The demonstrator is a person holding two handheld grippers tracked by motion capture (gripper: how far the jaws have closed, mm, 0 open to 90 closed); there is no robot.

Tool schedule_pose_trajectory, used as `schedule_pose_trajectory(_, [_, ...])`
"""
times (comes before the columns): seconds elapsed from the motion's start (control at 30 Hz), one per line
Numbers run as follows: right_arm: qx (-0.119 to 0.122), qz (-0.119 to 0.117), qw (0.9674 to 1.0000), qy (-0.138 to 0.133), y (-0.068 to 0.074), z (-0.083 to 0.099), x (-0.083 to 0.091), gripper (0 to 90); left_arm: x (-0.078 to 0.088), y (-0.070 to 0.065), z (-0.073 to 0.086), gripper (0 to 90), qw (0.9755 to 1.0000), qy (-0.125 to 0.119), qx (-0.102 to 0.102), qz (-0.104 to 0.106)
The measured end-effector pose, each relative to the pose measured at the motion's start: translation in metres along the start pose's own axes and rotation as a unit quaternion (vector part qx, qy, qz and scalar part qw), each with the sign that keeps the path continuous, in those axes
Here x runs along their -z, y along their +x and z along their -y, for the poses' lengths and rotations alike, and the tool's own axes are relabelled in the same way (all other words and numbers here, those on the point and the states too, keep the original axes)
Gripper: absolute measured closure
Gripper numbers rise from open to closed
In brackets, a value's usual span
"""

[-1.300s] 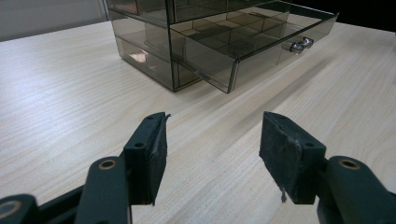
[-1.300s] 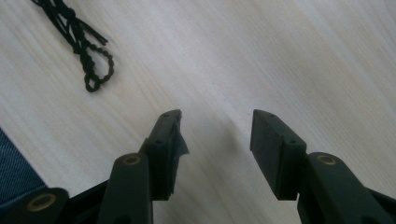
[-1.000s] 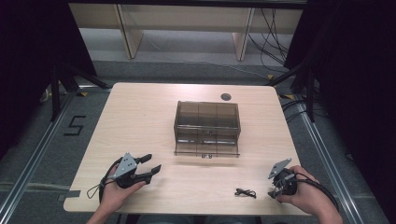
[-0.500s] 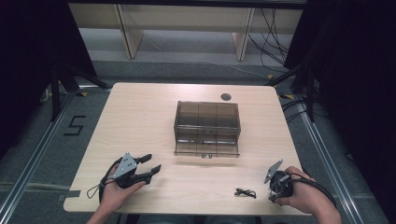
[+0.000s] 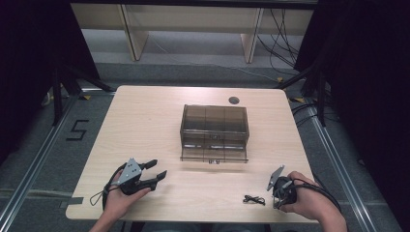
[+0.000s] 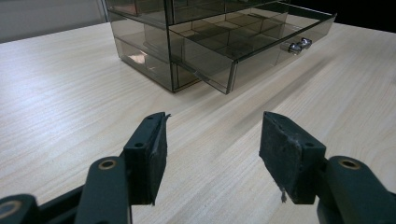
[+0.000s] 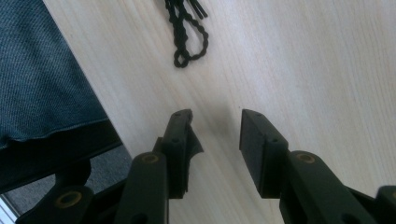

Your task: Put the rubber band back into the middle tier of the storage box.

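Observation:
A smoky see-through drawer box stands mid-table, its bottom drawer pulled out toward me; in the left gripper view the box lies ahead with the drawer's metal knob at the right. A small black twisted cord lies near the front right. My left gripper rests on the table at the front left, open and empty. My right gripper points down at the table just right of the cord. Its jaws have just been closing but stay apart, nothing between them.
A dark round spot marks the table's far side. The front table edge runs close beside the right gripper, with blue-grey fabric below it. Wooden shelving stands behind the table.
The right hand has shifted slightly left and toward the front edge, nearer the cord, with the gripper tipping down. The left gripper has stayed put.

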State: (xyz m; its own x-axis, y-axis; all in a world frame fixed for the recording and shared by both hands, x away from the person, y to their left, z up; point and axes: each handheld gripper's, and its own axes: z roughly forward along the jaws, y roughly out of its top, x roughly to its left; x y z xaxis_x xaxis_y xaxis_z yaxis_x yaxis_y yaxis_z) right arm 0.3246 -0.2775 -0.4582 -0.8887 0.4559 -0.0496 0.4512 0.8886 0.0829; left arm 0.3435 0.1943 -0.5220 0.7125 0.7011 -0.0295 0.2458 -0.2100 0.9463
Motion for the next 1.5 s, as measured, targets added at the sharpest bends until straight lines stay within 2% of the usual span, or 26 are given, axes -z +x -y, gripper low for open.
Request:
schedule_pose_trajectory(0.07, [0.007,0.001,1.0000,-0.001,0.002,-0.004,0.000,64.6,0.000,0.000,0.000,41.1,1.0000,0.001,-0.001,0.000])
schedule_pose_trajectory(0.1, [0.001,0.001,1.0000,0.000,0.004,-0.005,0.001,64.6,0.000,0.000,0.000,41.1,1.0000,0.000,-0.001,0.000])
schedule_pose_trajectory(0.13, [0.012,-0.001,0.9999,-0.003,0.003,-0.006,0.000,64.6,0.000,0.000,0.000,41.1,1.0000,0.000,-0.001,0.000])
schedule_pose_trajectory(0.23, [0.010,0.000,0.9999,-0.002,0.004,-0.009,0.000,64.6,0.000,0.000,0.000,41.1,1.0000,0.000,-0.001,0.000])
schedule_pose_trajectory(0.27, [0.019,0.000,0.9998,-0.002,0.004,-0.010,0.000,64.7,0.000,0.000,0.000,41.1,1.0000,0.000,-0.001,0.000])
schedule_pose_trajectory(0.4, [0.015,0.007,0.9999,0.004,0.007,-0.016,0.000,64.9,0.000,0.000,0.000,41.1,1.0000,0.001,-0.001,0.000])
schedule_pose_trajectory(0.47, [0.028,0.009,0.9996,0.001,0.008,-0.021,0.000,65.3,0.000,0.000,0.000,41.1,1.0000,0.000,0.000,0.000])
schedule_pose_trajectory(0.5, [0.027,0.003,0.9996,-0.003,0.008,-0.022,0.000,65.5,0.000,0.000,0.000,41.1,1.0000,0.001,0.000,0.000])
schedule_pose_trajectory(0.6, [0.033,0.008,0.9994,0.003,0.009,-0.026,0.000,66.0,0.000,0.000,0.000,41.1,1.0000,0.000,-0.001,0.000])
schedule_pose_trajectory(0.67, [0.048,0.006,0.9988,-0.001,0.009,-0.030,-0.002,66.3,0.000,0.000,0.000,41.1,1.0000,0.000,0.000,0.000])
schedule_pose_trajectory(0.87, [0.045,0.006,0.9989,0.008,0.010,-0.036,-0.002,67.7,0.000,0.000,0.000,41.1,1.0000,0.000,0.000,0.001])
schedule_pose_trajectory(1.0, [0.062,0.001,0.9981,0.003,0.011,-0.042,-0.003,68.3,0.000,0.000,0.000,41.1,1.0000,0.000,0.000,0.001])
schedule_pose_trajectory(1.07, [0.054,0.004,0.9985,0.009,0.013,-0.044,-0.003,68.6,0.000,0.000,0.000,41.1,1.0000,0.000,0.000,0.001])
schedule_pose_trajectory(1.13, [0.058,0.003,0.9983,0.009,0.013,-0.045,-0.003,68.7,0.000,0.000,0.000,41.1,1.0000,0.000,0.000,0.000])
schedule_pose_trajectory(1.2, [0.071,0.001,0.9975,0.005,0.012,-0.049,-0.005,69.4,0.000,0.000,0.000,41.1,1.0000,0.000,0.000,0.001])
schedule_pose_trajectory(1.3, [0.065,0.001,0.9978,0.010,0.015,-0.052,-0.005,69.6,0.000,0.000,0.000,41.1,1.0000,-0.001,0.001,0.001])
schedule_pose_trajectory(1.33, [0.078,-0.001,0.9969,0.009,0.014,-0.054,-0.007,69.9,0.000,0.000,0.000,41.1,1.0000,-0.001,0.001,0.001])
schedule_pose_trajectory(1.4, [0.069,-0.004,0.9975,0.013,0.016,-0.056,-0.007,70.2,0.000,0.000,0.000,41.1,1.0000,-0.001,0.003,0.001])
schedule_pose_trajectory(1.43, [0.081,-0.003,0.9967,0.010,0.015,-0.057,-0.008,70.6,0.000,0.000,0.000,41.1,1.0000,-0.001,0.003,0.001])
schedule_pose_trajectory(1.5, [0.084,-0.003,0.9964,0.009,0.015,-0.060,-0.010,71.6,0.000,0.000,0.000,41.1,1.0000,-0.001,0.001,0.001])
